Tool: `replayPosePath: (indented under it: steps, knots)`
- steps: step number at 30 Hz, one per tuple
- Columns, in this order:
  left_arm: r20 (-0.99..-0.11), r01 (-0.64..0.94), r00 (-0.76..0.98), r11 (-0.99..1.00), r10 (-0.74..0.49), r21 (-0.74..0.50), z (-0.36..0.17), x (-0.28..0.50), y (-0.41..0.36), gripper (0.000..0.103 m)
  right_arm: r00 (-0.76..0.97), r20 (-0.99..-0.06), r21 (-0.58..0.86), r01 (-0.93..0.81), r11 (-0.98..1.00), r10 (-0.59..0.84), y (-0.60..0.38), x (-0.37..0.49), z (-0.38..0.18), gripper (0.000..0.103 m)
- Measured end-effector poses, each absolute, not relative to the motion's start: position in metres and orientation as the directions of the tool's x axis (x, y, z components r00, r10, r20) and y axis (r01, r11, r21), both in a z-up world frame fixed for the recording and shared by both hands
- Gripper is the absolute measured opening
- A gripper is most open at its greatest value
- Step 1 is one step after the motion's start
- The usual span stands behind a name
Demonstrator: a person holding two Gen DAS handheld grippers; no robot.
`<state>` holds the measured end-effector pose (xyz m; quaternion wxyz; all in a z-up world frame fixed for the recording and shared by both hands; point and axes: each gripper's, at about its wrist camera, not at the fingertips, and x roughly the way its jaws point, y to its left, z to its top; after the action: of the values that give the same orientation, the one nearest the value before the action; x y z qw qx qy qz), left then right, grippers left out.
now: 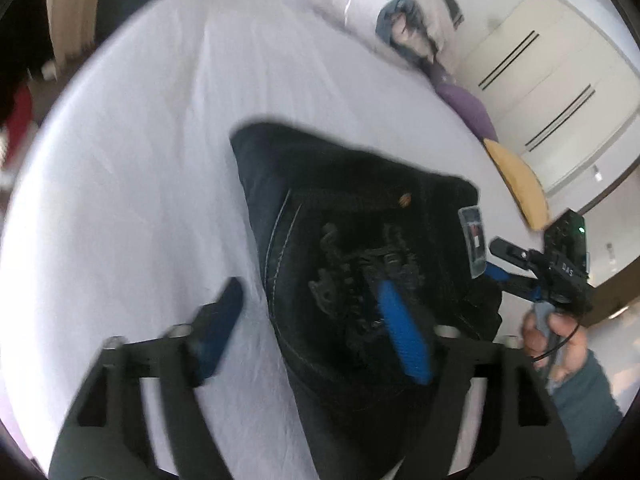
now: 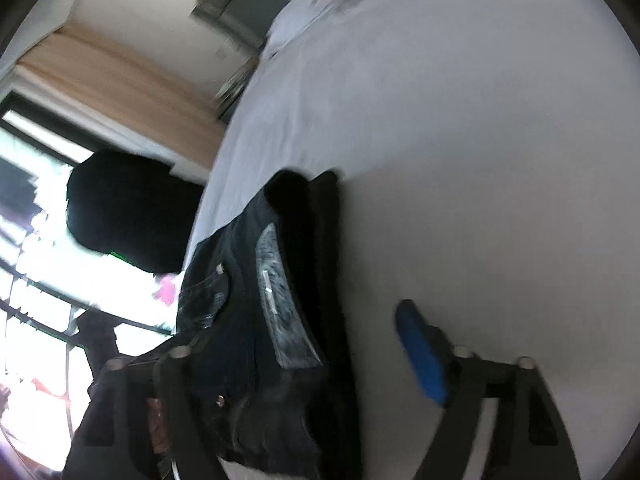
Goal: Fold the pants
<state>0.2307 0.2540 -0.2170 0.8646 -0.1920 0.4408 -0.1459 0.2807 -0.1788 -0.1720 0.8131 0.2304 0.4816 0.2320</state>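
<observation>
Dark denim pants [image 1: 344,216] lie folded in a thick bundle on a white bed sheet [image 1: 152,168]. My left gripper [image 1: 316,320] is open low over the bundle's near left edge: its right pad [image 1: 404,340] sits over the denim, and its left pad [image 1: 224,312] is over bare sheet. In this view my right gripper [image 1: 498,260], held by a hand [image 1: 552,332], is at the bundle's right edge beside a pale label [image 1: 474,240]. In the right wrist view the pants [image 2: 256,320] and label [image 2: 276,292] lie between the open jaws of the right gripper [image 2: 304,360]. Its blue pad [image 2: 420,352] is off the cloth; the other finger is hidden by denim.
White bedding [image 1: 352,0] with a blue garment [image 1: 400,20] is heaped at the bed's far end. A purple cushion [image 1: 468,104] and a yellow one [image 1: 516,180] lie along the right edge before a cream wardrobe [image 1: 552,80]. A bright window [image 2: 40,248] is beyond the bed.
</observation>
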Motion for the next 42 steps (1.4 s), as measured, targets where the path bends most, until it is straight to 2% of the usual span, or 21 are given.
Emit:
replayPosePath:
  steps: [2,4,6,8,9,10,11,14,15,17,25,27,29,31,33,34,36,38,40,42]
  knots:
    - [-0.698,0.073,0.632,0.922,-0.337,-0.380,-0.190,0.216,0.244,0.095,0.503,-0.675,0.551,-0.143,0.822,0.540,-0.190,0.251,-0.152,0.082]
    - [-0.666,0.046,0.714,0.964,-0.214,-0.260,-0.160,0.190,0.236,0.097,0.582,-0.662,0.481,-0.153,0.863,0.473,-0.190,0.221,-0.125,0.083]
    - [-0.593,0.008,0.801,0.992,-0.081,-0.124,-0.123,0.157,0.220,0.103,0.658,-0.638,0.384,-0.177,0.906,0.399,-0.182,0.192,-0.098,0.087]
    - [-0.484,-0.053,0.874,0.998,0.040,-0.014,-0.090,0.119,0.208,0.103,0.754,-0.574,0.254,-0.207,0.945,0.319,-0.168,0.153,-0.063,0.092]
    - [-0.417,-0.095,0.904,0.995,0.098,0.027,-0.072,0.097,0.204,0.103,0.799,-0.529,0.200,-0.211,0.957,0.286,-0.160,0.136,-0.047,0.098]
    - [-0.376,-0.128,0.916,0.991,0.137,0.049,-0.059,0.082,0.201,0.103,0.861,-0.444,0.141,-0.206,0.968,0.248,-0.153,0.109,-0.025,0.103]
    - [-0.346,-0.151,0.924,0.986,0.164,0.062,-0.047,0.070,0.198,0.103,0.898,-0.376,0.115,-0.198,0.974,0.227,-0.151,0.090,-0.010,0.103]
    - [-0.221,-0.172,0.958,0.983,0.181,0.060,-0.002,0.022,0.194,0.103,0.970,-0.165,0.033,-0.175,0.984,0.178,-0.140,0.035,0.037,0.103]
    - [-0.175,-0.166,0.969,0.984,0.174,0.059,0.013,0.006,0.193,0.103,0.980,-0.118,0.009,-0.159,0.987,0.159,-0.136,0.022,0.049,0.103]
    - [-0.146,-0.155,0.976,0.986,0.162,0.061,0.036,-0.013,0.194,0.103,0.991,-0.043,-0.019,-0.128,0.992,0.128,-0.129,-0.003,0.074,0.103]
    - [-0.163,-0.152,0.973,0.986,0.162,0.072,0.090,-0.063,0.200,0.103,0.984,0.160,-0.012,-0.075,0.997,0.076,-0.138,-0.089,0.147,0.103]
    - [-0.203,-0.142,0.967,0.988,0.153,0.066,0.090,-0.064,0.197,0.103,0.980,0.178,-0.027,-0.083,0.996,0.087,-0.135,-0.100,0.155,0.103]
    - [-0.256,-0.128,0.957,0.991,0.133,0.036,0.089,-0.075,0.199,0.103,0.981,0.169,-0.031,-0.091,0.995,0.095,-0.131,-0.107,0.157,0.103]
    - [-0.339,-0.124,0.933,0.992,0.122,0.017,0.074,-0.067,0.195,0.103,0.989,0.113,-0.026,-0.088,0.996,0.091,-0.130,-0.104,0.153,0.103]
    - [-0.416,-0.121,0.902,0.993,0.111,0.003,0.056,-0.059,0.192,0.103,0.999,-0.031,-0.008,-0.039,0.999,0.038,-0.128,-0.086,0.138,0.103]
    - [-0.483,-0.113,0.871,0.993,0.093,-0.013,0.040,-0.048,0.189,0.103,0.993,-0.115,0.006,-0.018,1.000,0.018,-0.127,-0.077,0.129,0.103]
    - [-0.587,-0.099,0.808,0.993,0.043,-0.063,0.014,-0.033,0.189,0.103,0.968,-0.252,0.042,0.002,0.999,0.008,-0.129,-0.061,0.111,0.103]
    - [-0.653,-0.115,0.756,0.990,0.035,-0.080,-0.010,-0.021,0.189,0.103,0.923,-0.385,0.084,0.021,0.996,0.013,-0.132,-0.045,0.087,0.103]
    - [-0.698,-0.136,0.714,0.988,0.050,-0.068,-0.031,-0.012,0.186,0.103,0.890,-0.457,0.078,0.037,0.996,0.003,-0.132,-0.036,0.067,0.103]
    - [-0.719,-0.146,0.693,0.987,0.054,-0.067,-0.043,-0.008,0.185,0.103,0.877,-0.480,0.042,0.034,0.999,-0.009,-0.127,-0.029,0.056,0.103]
